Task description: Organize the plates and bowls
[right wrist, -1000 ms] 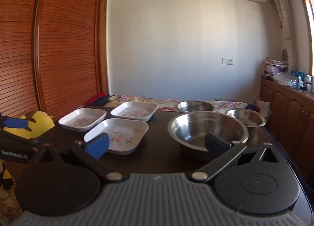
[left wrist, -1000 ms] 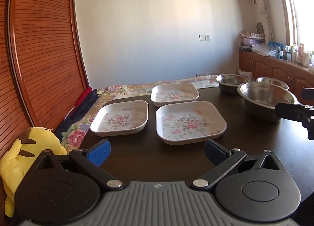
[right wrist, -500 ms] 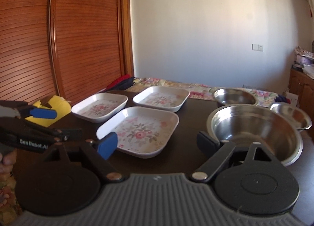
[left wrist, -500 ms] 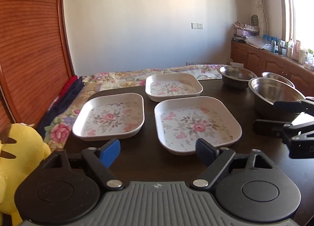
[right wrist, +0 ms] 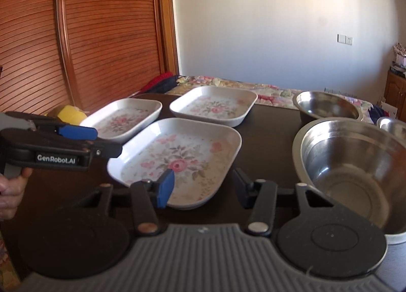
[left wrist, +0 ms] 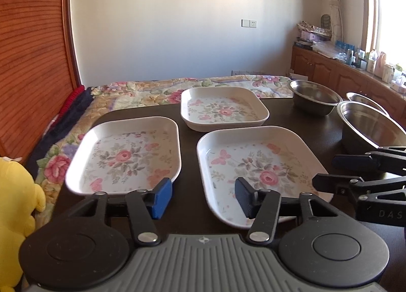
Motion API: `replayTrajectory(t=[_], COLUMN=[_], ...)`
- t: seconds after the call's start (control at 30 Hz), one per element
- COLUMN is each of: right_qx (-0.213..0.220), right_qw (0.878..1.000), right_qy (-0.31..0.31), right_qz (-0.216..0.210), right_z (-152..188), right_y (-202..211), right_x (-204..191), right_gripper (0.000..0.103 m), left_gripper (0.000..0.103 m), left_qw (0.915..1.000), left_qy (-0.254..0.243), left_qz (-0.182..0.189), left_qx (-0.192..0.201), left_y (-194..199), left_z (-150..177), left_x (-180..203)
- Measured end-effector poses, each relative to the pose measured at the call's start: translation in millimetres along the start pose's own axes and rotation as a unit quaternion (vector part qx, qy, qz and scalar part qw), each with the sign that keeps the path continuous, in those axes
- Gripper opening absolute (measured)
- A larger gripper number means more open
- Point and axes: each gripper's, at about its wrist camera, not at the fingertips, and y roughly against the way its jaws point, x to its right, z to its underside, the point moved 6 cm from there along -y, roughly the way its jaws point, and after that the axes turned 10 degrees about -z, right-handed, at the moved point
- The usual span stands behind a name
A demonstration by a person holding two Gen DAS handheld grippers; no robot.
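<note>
**Pink roses on white, steel grey, dark brown**

The dark brown wooden counter [left wrist: 192, 218] carries three white rectangular plates printed with pink roses, grey-green leaves and pale pink butterflies: the near plate [left wrist: 256, 167], the plate to its left [left wrist: 127, 155], and the one beyond it [left wrist: 223, 109]. Right of the near plate stand shiny silver-grey steel bowls, a large one [right wrist: 355, 165] and a smaller one [right wrist: 327, 108]. Past the counter's far edge lies a floral quilt [left wrist: 152, 91] in pink, yellow and green. Each black hand-held gripper, left [left wrist: 203, 199] and right [right wrist: 203, 185], has blue finger pads [left wrist: 161, 198]. Left of the counter are a yellow plush toy [left wrist: 15, 216] and reddish-brown slatted doors [right wrist: 88, 38].
</note>
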Motion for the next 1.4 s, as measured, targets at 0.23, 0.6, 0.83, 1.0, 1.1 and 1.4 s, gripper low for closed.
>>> replayTrajectory(t=[0.23,0.6,0.83,1.0,1.1,1.4], right_qx=[-0.011,-0.026,-0.026,-0.023,-0.021,-0.020], right_qw=[1.000,0.999,0.999,0.999,0.999,0.999], right_qy=[-0.008,-0.023,-0.031,-0.036,-0.038,-0.040], right_qz=[0.010,0.010,0.015,0.012,0.012,0.011], right_z=[-1,3,2,2,3,1], right_y=[-15,-29,-33,-34,-33,-33], right_x=[6,14,18,20,20,23], right_gripper=[0.047,0.040,0.029,0.024,0.024,0.024], left_gripper=[0.039,0.030,0.028,0.027,0.027,0.027], left_qw=[0.9997,0.9990,0.9989,0.9989,0.9987,0.9988], left_qy=[-0.003,-0.014,-0.015,-0.015,-0.013,-0.014], left_qz=[0.023,0.036,0.035,0.035,0.037,0.035], left_qx=[-0.012,-0.024,-0.026,-0.029,-0.032,-0.030], left_y=[-14,-27,-33,-31,-29,-26], left_z=[-2,1,1,2,4,6], left_x=[1,8,8,9,10,11])
